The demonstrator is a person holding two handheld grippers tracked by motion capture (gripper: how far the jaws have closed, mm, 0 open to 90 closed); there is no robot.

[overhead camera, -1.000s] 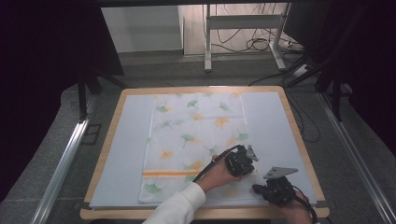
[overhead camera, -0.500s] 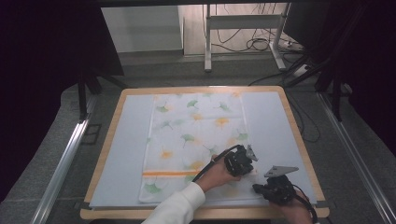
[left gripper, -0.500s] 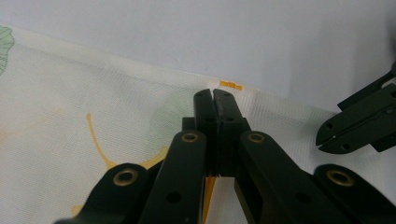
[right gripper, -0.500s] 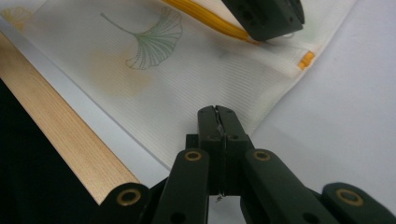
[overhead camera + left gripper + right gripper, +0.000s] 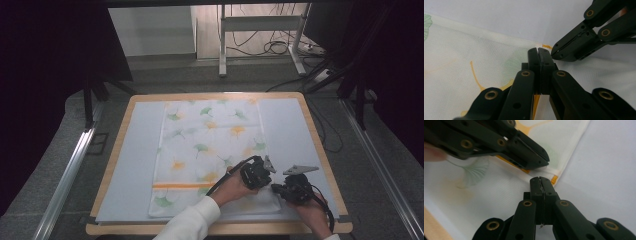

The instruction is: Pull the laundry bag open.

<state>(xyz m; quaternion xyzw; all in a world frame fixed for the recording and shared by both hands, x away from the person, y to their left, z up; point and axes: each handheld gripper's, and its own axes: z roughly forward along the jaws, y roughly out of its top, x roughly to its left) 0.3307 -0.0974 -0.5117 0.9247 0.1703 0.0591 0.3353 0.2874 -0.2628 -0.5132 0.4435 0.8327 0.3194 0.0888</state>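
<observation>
A white cloth (image 5: 210,145) printed with green and orange leaves lies flat on a pale mat (image 5: 135,165). An orange stripe (image 5: 180,185) crosses its near part. My left gripper (image 5: 267,183) and right gripper (image 5: 277,189) meet tip to tip at the cloth's right edge, where the stripe ends. In the left gripper view, my left gripper (image 5: 539,50) is shut over the cloth (image 5: 461,57), with the right gripper (image 5: 554,53) just beyond, also shut. In the right gripper view, my right gripper (image 5: 540,179) is shut at the cloth's edge (image 5: 554,180). No fabric shows between either pair of jaws.
The mat sits on a table with a wooden rim (image 5: 320,150). Bare mat (image 5: 290,130) lies right of the cloth. Beyond the table are metal stand legs (image 5: 222,55) and cables on the floor (image 5: 272,47).
My right gripper has moved a little forward, away from the person, closer to the left gripper. The left gripper and the cloth have stayed put.
</observation>
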